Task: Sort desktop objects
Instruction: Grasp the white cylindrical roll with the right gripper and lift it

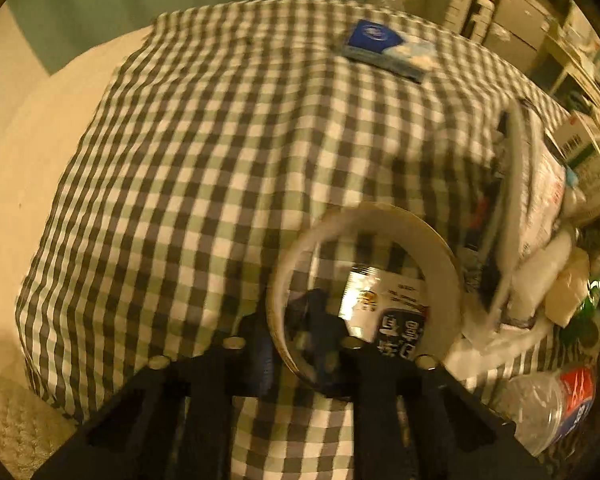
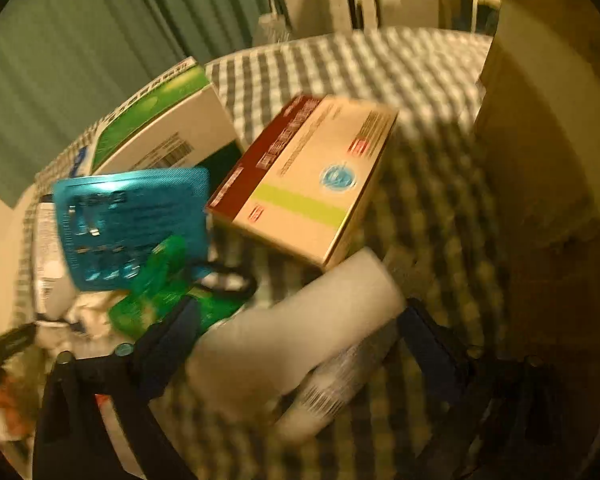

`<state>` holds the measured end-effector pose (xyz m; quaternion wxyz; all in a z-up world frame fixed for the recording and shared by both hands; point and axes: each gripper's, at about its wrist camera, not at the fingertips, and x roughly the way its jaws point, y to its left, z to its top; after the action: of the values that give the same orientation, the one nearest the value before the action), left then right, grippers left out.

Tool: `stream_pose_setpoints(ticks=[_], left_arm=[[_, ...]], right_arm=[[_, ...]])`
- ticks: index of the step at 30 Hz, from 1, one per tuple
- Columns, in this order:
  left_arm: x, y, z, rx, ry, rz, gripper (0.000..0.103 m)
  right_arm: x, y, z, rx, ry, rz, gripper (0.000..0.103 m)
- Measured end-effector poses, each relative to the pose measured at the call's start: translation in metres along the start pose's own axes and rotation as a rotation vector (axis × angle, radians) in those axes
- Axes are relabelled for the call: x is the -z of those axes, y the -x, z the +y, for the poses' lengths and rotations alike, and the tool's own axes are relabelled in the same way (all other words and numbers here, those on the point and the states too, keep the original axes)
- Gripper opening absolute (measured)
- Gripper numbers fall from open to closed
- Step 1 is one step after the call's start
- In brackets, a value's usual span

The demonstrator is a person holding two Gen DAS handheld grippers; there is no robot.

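Now the left gripper [image 1: 296,344] pinches the tape ring's [image 1: 364,276] wall above the checked cloth [image 1: 204,152]; the right gripper [image 2: 300,328] straddles a white roll [image 2: 296,344] (blurred, perhaps gripped). Lift steadily, clearing the clutter.

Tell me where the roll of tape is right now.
In the left wrist view, the tape roll sits low and right of centre, pinched by its rim in the shut left gripper, above the checked tablecloth beside the cluttered pile on the right.

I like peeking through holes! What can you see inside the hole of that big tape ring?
Through the tape ring you see checked tablecloth and a shiny packet with dark printing. The ring's rim and the left gripper cover the packet's edges.
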<state>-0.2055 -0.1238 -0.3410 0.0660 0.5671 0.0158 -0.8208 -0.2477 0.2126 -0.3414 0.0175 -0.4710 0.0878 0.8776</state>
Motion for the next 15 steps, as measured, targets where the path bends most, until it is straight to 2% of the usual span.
stream_pose_setpoints(ticks=[1, 2, 3, 6, 13, 15], left_arm=[[0.003, 0.002, -0.001, -0.001, -0.006, -0.005, 0.008], [0.008, 0.007, -0.001, 0.003, -0.006, -0.014, 0.007], [0.011, 0.014, -0.003, 0.007, -0.005, -0.017, 0.007], [0.021, 0.037, -0.005, 0.028, 0.004, -0.028, 0.007], [0.044, 0.097, -0.014, 0.065, -0.001, -0.107, 0.007], [0.045, 0.099, -0.012, 0.063, 0.007, -0.142, 0.007]], right_arm=[[-0.001, 0.003, 0.001, -0.018, 0.003, -0.005, 0.068], [-0.001, 0.005, 0.001, -0.044, 0.003, 0.0, 0.048], [-0.001, 0.004, 0.002, -0.063, 0.003, 0.015, 0.044], [0.002, 0.004, 0.012, -0.078, 0.031, 0.03, 0.038], [-0.003, 0.042, 0.024, -0.079, 0.059, -0.078, 0.034], [-0.005, 0.06, 0.024, -0.087, 0.065, -0.117, 0.033]])
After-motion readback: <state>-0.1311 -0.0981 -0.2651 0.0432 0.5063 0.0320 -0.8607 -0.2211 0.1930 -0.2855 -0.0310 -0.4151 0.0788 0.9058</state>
